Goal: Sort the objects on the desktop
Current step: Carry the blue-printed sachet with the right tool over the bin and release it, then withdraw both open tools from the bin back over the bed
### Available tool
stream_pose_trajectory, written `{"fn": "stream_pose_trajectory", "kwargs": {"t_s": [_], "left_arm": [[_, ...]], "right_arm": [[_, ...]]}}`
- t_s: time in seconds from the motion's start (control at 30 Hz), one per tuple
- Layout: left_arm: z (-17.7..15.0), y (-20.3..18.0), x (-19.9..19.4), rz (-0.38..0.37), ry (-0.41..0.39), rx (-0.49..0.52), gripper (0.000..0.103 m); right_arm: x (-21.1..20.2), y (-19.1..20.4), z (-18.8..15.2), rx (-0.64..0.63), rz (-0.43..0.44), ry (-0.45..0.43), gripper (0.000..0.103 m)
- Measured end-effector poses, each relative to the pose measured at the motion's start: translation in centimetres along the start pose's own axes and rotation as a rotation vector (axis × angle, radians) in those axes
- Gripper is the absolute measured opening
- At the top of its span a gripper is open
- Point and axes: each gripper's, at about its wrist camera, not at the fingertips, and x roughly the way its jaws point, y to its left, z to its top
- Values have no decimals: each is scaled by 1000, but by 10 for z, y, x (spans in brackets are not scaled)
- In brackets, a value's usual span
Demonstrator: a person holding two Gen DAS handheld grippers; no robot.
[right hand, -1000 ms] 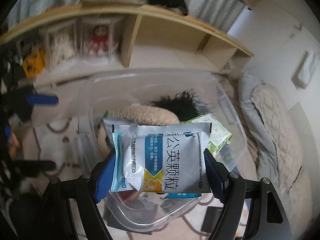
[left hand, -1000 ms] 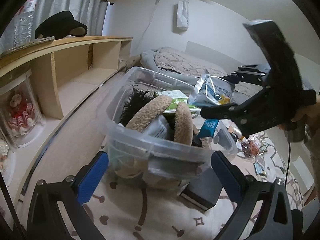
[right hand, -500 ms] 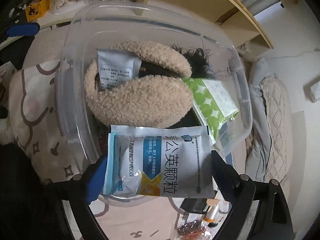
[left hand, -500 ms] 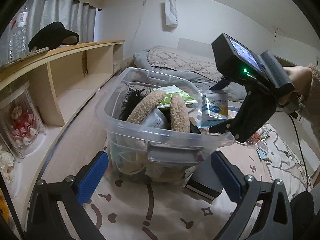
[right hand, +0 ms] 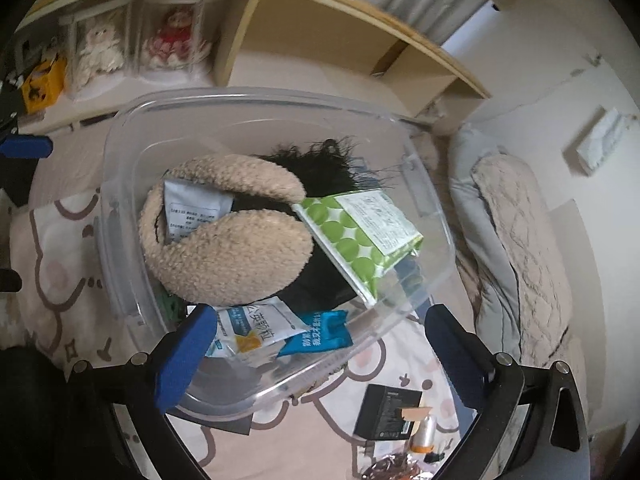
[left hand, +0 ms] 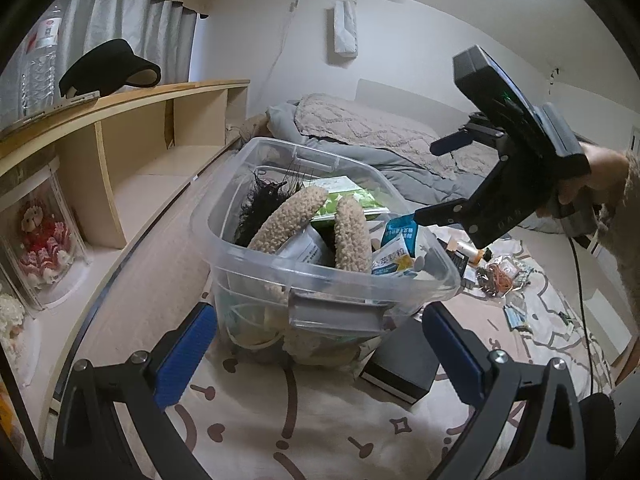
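Because the right gripper [right hand: 316, 344] has just been spreading its jaws wide over the clear bin [right hand: 248, 98], the white and blue medicine sachet [right hand: 256, 330] now lies loose inside, at about six o'clock of the bin in the right wrist view, tucked under the beige fleece earmuffs [right hand: 236, 256] and beside a blue packet [right hand: 320, 334]; nothing sits between the pads. Seen from the left wrist, that sachet [left hand: 394, 256] leans against the bin's wall at three o'clock. Opening above the rim reads as a drop rather than a careful placing, sensible for a soft flat pack. Meanwhile the left gripper [left hand: 316, 346] stands open and empty at the bin's six o'clock side, probably waiting its turn, while unsorted clutter [left hand: 500, 276] lies on the mat at four o'clock
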Motion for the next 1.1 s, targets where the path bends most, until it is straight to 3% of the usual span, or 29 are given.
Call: {"fn": "stream_pose_trajectory", "kwargs": {"t_s": [0.57,0.87,1.1], "left_arm": [[12,-43,-18,38,-45,69,103],[15,-75,-16,46,-63,85,103],[16,-109,-8,37,-80,106,103]], "right_arm": [[-44,-13,-85,393,88,-330,103],[-72,-13,-132,459,31,-429,103],[-94,-6,-168,462,-70,-495,103]]}}
